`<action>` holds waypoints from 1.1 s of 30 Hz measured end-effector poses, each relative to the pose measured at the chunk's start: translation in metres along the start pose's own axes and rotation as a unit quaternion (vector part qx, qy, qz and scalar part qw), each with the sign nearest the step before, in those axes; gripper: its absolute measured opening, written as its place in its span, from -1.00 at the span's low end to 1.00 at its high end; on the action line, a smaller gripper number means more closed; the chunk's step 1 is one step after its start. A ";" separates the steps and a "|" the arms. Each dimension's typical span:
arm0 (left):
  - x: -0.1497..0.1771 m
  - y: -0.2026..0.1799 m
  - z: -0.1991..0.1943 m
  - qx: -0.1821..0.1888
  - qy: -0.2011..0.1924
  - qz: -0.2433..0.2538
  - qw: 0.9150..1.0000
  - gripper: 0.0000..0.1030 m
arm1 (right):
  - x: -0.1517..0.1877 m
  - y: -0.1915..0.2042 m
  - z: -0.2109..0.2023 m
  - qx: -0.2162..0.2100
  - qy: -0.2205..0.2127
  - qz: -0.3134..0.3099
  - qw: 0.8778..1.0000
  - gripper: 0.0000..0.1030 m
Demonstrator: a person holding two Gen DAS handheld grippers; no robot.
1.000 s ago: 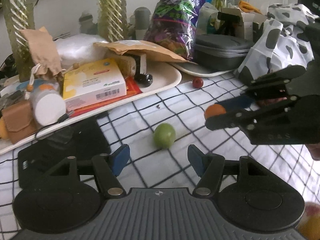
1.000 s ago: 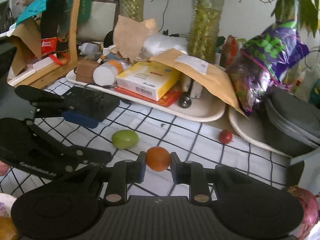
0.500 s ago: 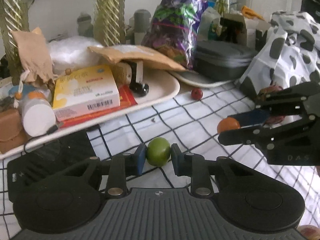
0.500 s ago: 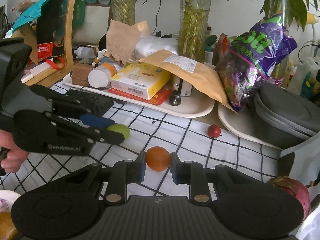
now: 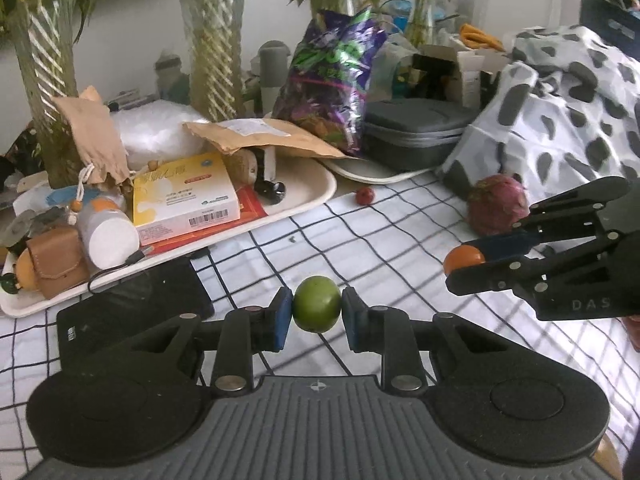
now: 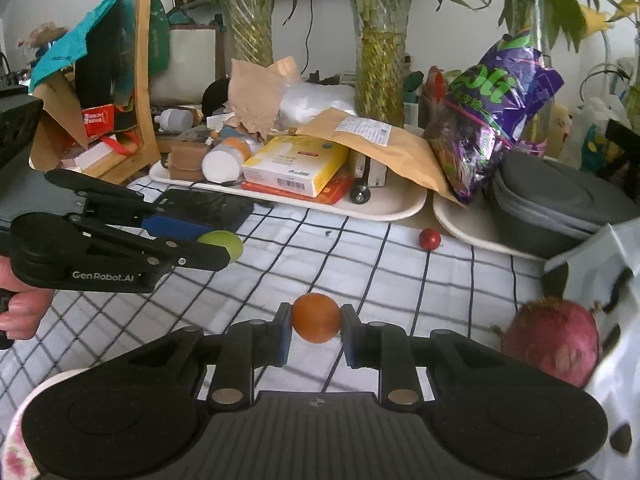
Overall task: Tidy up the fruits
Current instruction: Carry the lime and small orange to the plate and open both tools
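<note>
Lifted since a second ago, the green fruit [image 5: 316, 309] now sits pinched between the blue pads of the left tongs [image 5: 316, 316], off the checked cloth of the desk [image 5: 400, 240]. Right tongs [image 6: 315, 330] grip the orange fruit [image 6: 316, 323] the same way, above the cloth. Farther right lies a pink dragon fruit [image 6: 551, 351]. Beyond, a small red fruit [image 6: 429, 238] rests on the cloth just before the cluttered white tray [image 6: 400, 208].

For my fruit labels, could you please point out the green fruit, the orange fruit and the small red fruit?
green fruit [image 5: 317, 309], left wrist view, front face.
orange fruit [image 6: 316, 317], right wrist view, front face.
small red fruit [image 6: 429, 238], right wrist view, centre.
</note>
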State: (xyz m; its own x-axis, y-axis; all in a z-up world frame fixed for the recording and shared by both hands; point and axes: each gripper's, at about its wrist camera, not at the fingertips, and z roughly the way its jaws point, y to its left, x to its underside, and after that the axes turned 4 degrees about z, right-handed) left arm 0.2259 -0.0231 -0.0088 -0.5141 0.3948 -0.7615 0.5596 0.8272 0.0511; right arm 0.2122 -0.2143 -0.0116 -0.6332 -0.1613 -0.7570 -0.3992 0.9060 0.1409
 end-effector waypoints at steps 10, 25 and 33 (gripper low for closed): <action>0.024 -0.033 -0.062 0.018 -0.008 0.019 1.000 -0.49 | 0.025 0.035 -0.047 -0.023 0.000 0.008 1.000 -0.49; 0.081 -0.064 -0.132 0.005 0.010 0.012 1.000 -0.50 | 0.080 0.096 -0.108 -0.019 0.011 -0.027 0.999 -0.49; 0.101 -0.082 -0.148 -0.005 0.045 0.002 0.999 -0.49 | 0.105 0.102 -0.125 -0.006 0.048 -0.009 0.999 -0.49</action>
State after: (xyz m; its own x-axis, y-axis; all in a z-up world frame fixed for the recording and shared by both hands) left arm 0.0317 0.0081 0.0061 -0.5689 0.4314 -0.7002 0.5551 0.8296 0.0601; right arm 0.0221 -0.1878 0.0029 -0.6865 -0.2141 -0.6949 -0.4184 0.8979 0.1367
